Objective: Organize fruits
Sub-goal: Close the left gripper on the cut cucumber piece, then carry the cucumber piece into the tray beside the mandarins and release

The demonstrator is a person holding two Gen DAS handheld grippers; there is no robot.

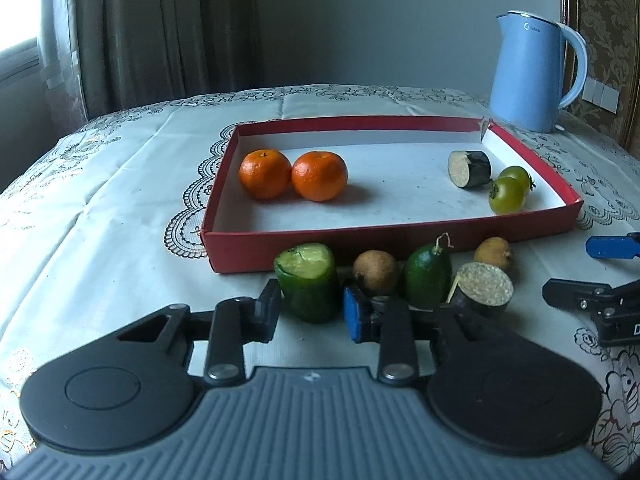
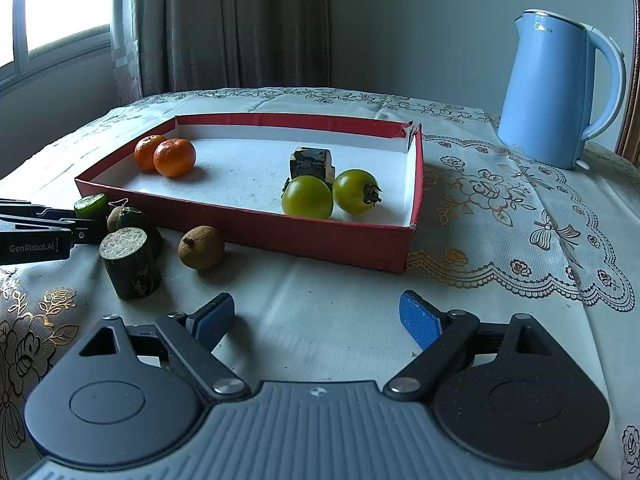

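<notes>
Here the left claw (image 1: 310,312) is clamped on a cut green cucumber piece (image 1: 308,280) that stands upright on the surface (image 1: 120,208), its pale cut face up; the black pad presses one side and the blue pad the other. This piece sits just outside the near wall of the red tray (image 1: 360,244), at about 7 o'clock from the tray's middle in the left wrist view. To its right along the same wall lie a brown longan (image 1: 376,272), a whole green fruit with a stem (image 1: 426,276), a dark cylinder with a tan cut top (image 1: 482,290) and a second brown longan (image 1: 493,254), all close together; the nearer longan touches the green fruit.

Inside the tray, two oranges (image 1: 294,174) touch each other toward 9 o'clock. Toward 3 o'clock a dark cut piece (image 1: 469,168) lies on its side, with two green tomatoes (image 1: 508,192) just beside it, the pair touching.

The right claw (image 2: 318,320) stands wide apart with nothing between its blue pads, low over bare cloth in front of the tray's near right corner. In its view the left claw reaches in from 9 o'clock.

A blue kettle (image 1: 532,72) stands beyond the tray at about 1 o'clock, apart from it, and curtains (image 1: 160,28) hang behind the surface.
</notes>
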